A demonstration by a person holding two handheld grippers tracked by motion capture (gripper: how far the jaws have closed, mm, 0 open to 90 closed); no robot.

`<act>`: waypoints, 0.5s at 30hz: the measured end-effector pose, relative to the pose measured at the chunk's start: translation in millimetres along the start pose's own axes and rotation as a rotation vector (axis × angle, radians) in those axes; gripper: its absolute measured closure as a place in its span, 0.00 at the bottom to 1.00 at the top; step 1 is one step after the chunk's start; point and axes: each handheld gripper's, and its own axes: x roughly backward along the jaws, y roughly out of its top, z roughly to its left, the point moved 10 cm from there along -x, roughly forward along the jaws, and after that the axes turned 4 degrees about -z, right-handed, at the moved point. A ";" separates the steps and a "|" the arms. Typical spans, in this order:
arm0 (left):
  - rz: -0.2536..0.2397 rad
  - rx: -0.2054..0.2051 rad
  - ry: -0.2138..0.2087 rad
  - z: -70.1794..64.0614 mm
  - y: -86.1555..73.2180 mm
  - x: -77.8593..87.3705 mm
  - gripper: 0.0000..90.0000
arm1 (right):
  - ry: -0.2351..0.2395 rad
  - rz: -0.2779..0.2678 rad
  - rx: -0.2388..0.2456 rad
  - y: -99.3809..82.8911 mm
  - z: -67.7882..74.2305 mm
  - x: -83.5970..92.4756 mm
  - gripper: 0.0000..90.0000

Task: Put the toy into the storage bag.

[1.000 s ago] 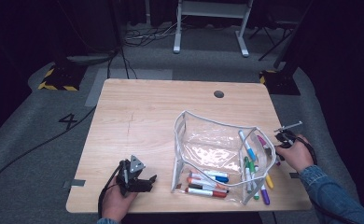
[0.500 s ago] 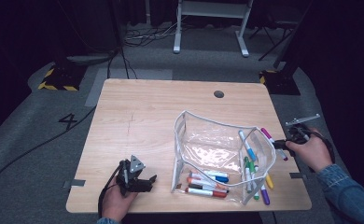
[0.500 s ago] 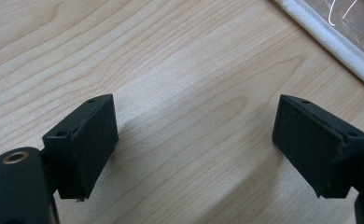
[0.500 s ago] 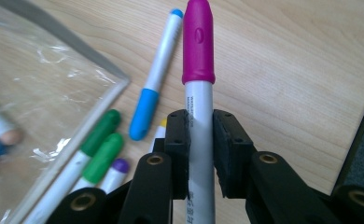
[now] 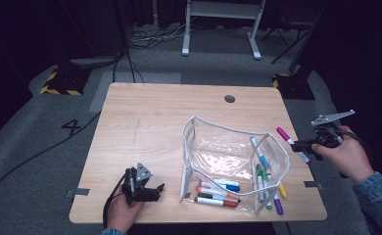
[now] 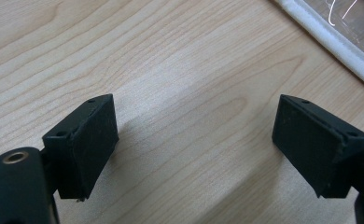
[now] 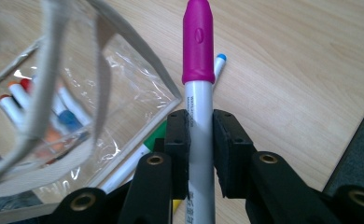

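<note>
A clear plastic pouch (image 5: 228,152) with a white zip rim stands open on the wooden table (image 5: 155,117); the pouch (image 7: 77,107) fills the left of the right gripper view. Several markers (image 5: 218,192) lie by its front and right side. My right gripper (image 5: 304,146) is raised off the table's right edge, shut on a magenta-capped marker (image 5: 289,142); the marker (image 7: 198,70) stands between the pads (image 7: 178,149). My left gripper (image 5: 147,188) rests at the front left, open, with bare wood between its pads (image 6: 94,140).
A round cable hole (image 5: 229,98) lies near the table's far edge. Grey tape strips (image 5: 81,192) mark the front corners. Beyond the table are a dark floor, cables and a white stand's feet (image 5: 218,29).
My right gripper has risen and drifted right, off the table's edge, carrying the magenta marker up from beside the pouch. The left gripper has stayed put.
</note>
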 end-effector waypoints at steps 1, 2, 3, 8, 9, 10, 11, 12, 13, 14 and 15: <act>0.000 0.000 0.000 0.0 0.0 0.0 0.16 | 0.002 -0.006 0.010 3.1 2.7 3.8 0.85; 0.000 0.000 0.000 0.0 0.0 0.0 0.16 | 0.003 -0.011 0.019 6.0 5.4 7.8 0.85; 0.000 0.000 0.000 0.0 0.0 0.0 0.16 | 0.003 -0.013 0.028 8.1 7.4 10.7 0.85; 0.000 0.000 0.000 0.0 0.0 0.0 0.16 | 0.013 -0.027 0.083 19.6 23.7 26.6 0.85; 0.000 0.000 0.000 0.0 0.0 0.0 0.16 | 0.018 -0.029 0.092 21.2 27.5 28.4 0.85; 0.000 0.001 0.000 0.0 0.0 0.0 0.16 | 0.022 -0.029 0.099 22.4 30.4 29.8 0.85; 0.000 0.000 0.000 0.0 0.0 0.0 0.16 | 0.029 -0.030 0.115 24.5 35.2 32.2 0.85; 0.000 0.000 0.000 0.0 0.0 0.0 0.16 | 0.034 -0.029 0.121 25.7 38.3 33.6 0.86; 0.000 0.000 0.000 0.0 0.0 0.0 0.16 | 0.043 -0.031 0.134 28.0 43.7 35.8 0.85; 0.000 0.001 0.000 0.0 0.0 0.0 0.16 | 0.048 -0.033 0.143 29.7 47.1 37.0 0.85; 0.000 0.000 0.000 0.0 0.0 0.0 0.16 | 0.058 -0.034 0.159 32.1 53.0 38.9 0.85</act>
